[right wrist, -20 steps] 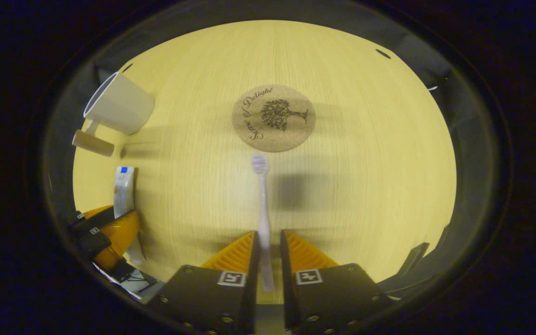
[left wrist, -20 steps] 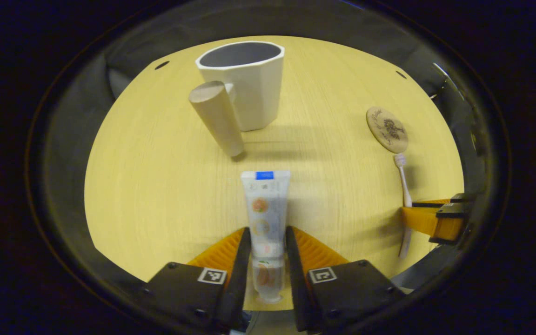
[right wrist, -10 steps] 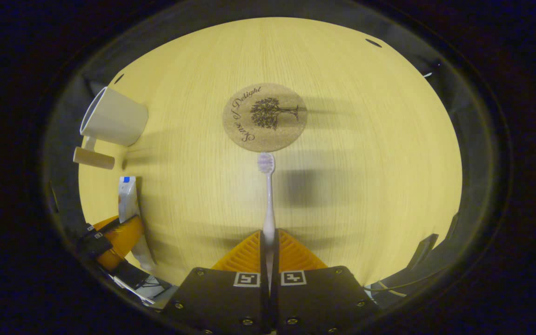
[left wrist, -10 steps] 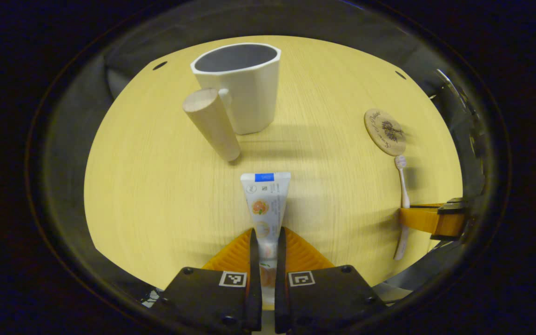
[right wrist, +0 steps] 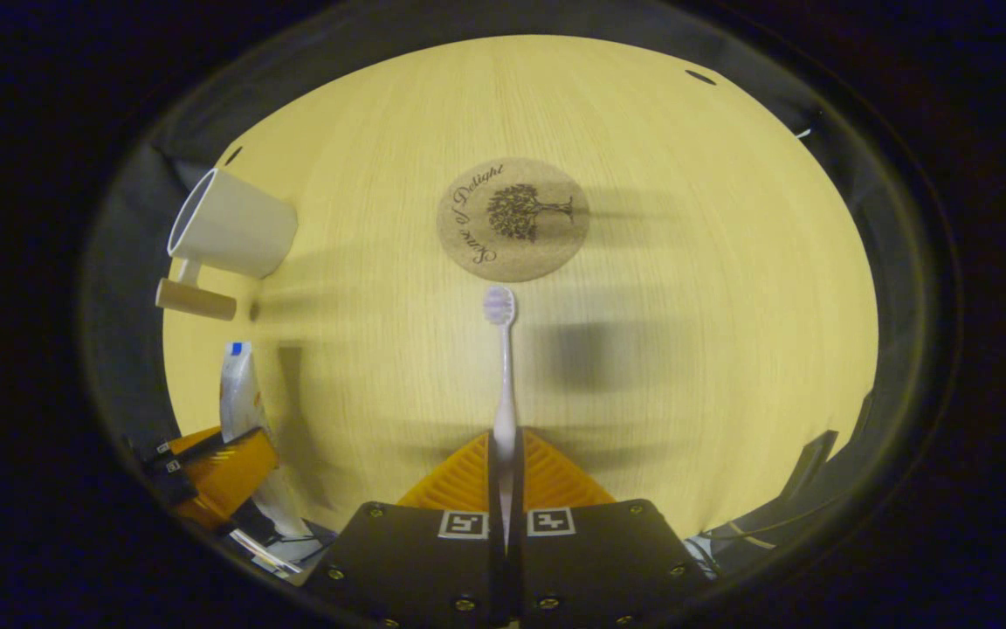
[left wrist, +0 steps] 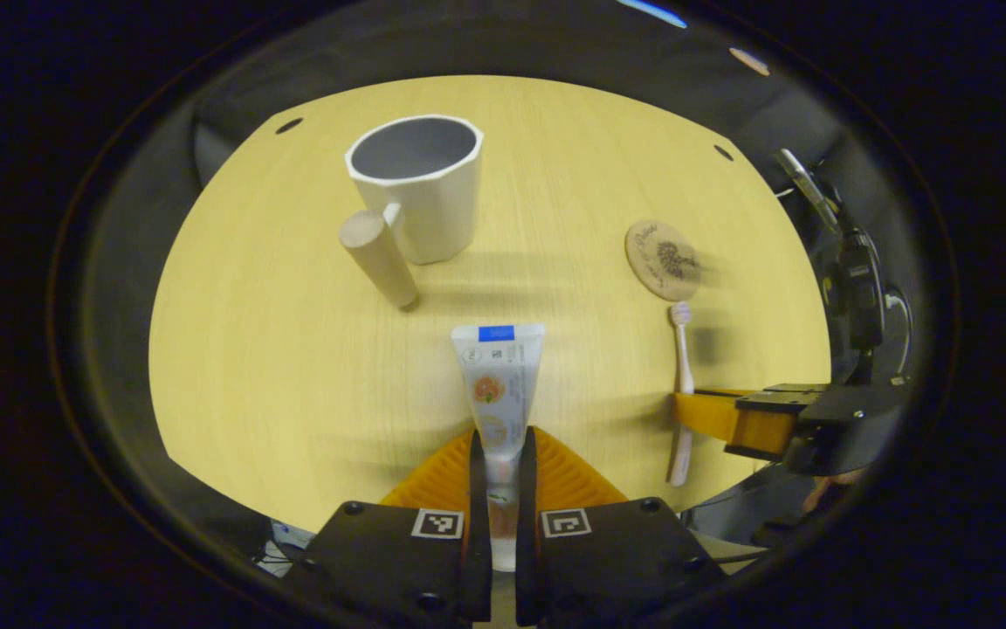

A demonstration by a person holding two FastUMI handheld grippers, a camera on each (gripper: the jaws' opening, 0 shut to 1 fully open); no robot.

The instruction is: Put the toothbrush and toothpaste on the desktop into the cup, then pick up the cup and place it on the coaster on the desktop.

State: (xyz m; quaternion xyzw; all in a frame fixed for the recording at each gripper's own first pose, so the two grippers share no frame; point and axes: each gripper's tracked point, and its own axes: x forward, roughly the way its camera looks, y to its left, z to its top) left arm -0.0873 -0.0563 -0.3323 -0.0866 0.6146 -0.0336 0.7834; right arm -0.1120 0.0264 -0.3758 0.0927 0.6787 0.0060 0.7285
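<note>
Here the left gripper (left wrist: 499, 454) has its jaws closed on the toothpaste tube (left wrist: 498, 376), and the right gripper (right wrist: 504, 454) has its jaws closed on the toothbrush (right wrist: 503, 384); both appear lifted off the table (right wrist: 686, 262). The white cup (left wrist: 420, 196) stands upright and empty beyond the tube, the cork coaster (right wrist: 513, 218) just ahead of the bristles. Judged best: carry each over the rim, tip it upright, lower one at a time, keeping clear of the wooden handle (left wrist: 378, 258)

left gripper view: rides its gripper, looks forward and down over the desktop (left wrist: 293, 367).
right gripper view: the same, aimed toward the coaster (right wrist: 513, 218).
shared: desktop, cup (left wrist: 420, 196), coaster.
</note>
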